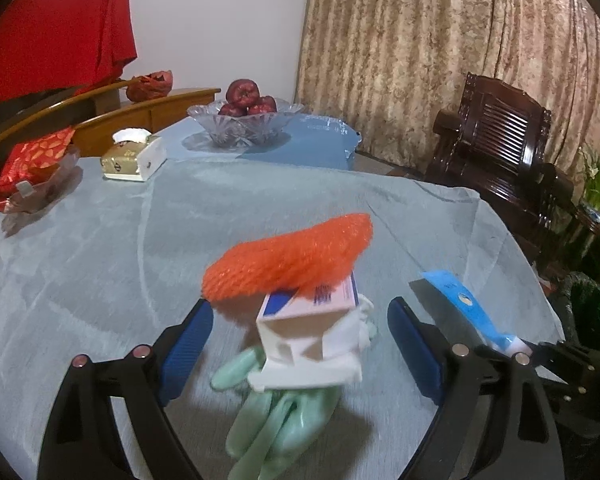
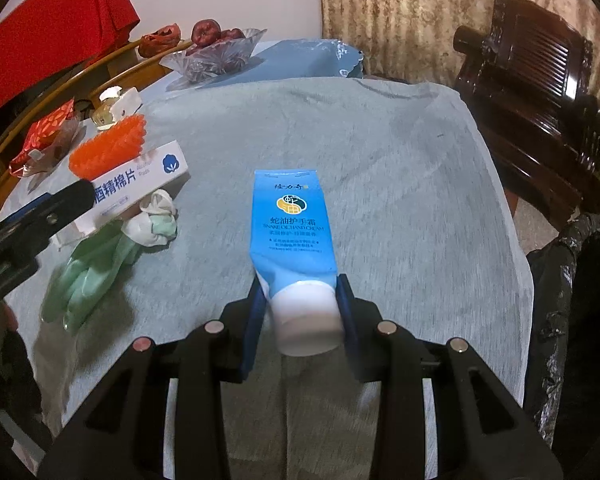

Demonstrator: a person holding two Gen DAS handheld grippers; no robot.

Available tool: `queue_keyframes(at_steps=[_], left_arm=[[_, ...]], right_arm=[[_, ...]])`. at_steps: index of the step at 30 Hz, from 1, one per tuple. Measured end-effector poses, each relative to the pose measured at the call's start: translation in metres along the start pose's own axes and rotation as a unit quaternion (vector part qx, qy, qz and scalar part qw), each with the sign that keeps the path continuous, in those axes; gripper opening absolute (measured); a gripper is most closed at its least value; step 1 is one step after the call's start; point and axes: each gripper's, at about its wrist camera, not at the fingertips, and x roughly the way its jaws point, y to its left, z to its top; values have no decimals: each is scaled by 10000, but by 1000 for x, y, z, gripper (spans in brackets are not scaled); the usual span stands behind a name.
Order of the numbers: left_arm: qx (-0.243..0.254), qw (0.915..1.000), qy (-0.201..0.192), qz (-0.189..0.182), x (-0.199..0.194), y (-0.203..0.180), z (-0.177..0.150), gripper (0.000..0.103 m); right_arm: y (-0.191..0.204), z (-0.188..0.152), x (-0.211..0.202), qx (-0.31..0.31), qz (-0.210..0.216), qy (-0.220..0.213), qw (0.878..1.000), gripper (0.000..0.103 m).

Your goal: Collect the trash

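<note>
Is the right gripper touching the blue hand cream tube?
Touching. The right wrist view shows the right gripper pads pressed against the hand cream tube near its white cap.

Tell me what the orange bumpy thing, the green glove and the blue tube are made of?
The orange bumpy thing looks like soft foam netting: matte, with an open mesh pattern. The green glove seems to be rubber or latex: smooth, limp and slightly shiny. The blue tube looks like glossy squeezable plastic, dented near its white cap, where the right gripper pinches it.

Dim indoor light, soft shadows, fisheye-bent edges with dark corners, slight blur.
</note>
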Motion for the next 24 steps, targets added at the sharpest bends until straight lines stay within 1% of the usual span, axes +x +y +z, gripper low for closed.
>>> queue_keyframes(at_steps=[5,7,9,10,11,12,13,18,24], left_arm=[[-135,9997,214,-71,18,3,3,86],[-178,9995,233,-83,21,3,3,86],[-222,9993,258,-120,25,4,4,83],[-237,9992,278,-142,27,4,3,76],[-252,9989,332,-191,30,4,3,65],[-259,9986,378,-255,32,4,3,59],[-260,9983,418,-302,34,3,3,55],[-205,9993,184,-235,21,1,6,53],[-99,9995,-93,-292,-11,-7,13,53]], right_arm=[[1,5,2,-41,6,-25,10000,34],[0,7,4,-56,6,-28,10000,34],[1,8,4,-66,-2,-29,10000,34],[1,9,5,-65,0,-24,10000,34],[1,9,5,-63,0,-24,10000,34],[1,10,5,-60,3,-25,10000,34],[1,10,4,-59,7,-32,10000,34],[2,13,0,-95,35,-111,9999,34],[3,19,-17,-107,130,-284,9995,34]])
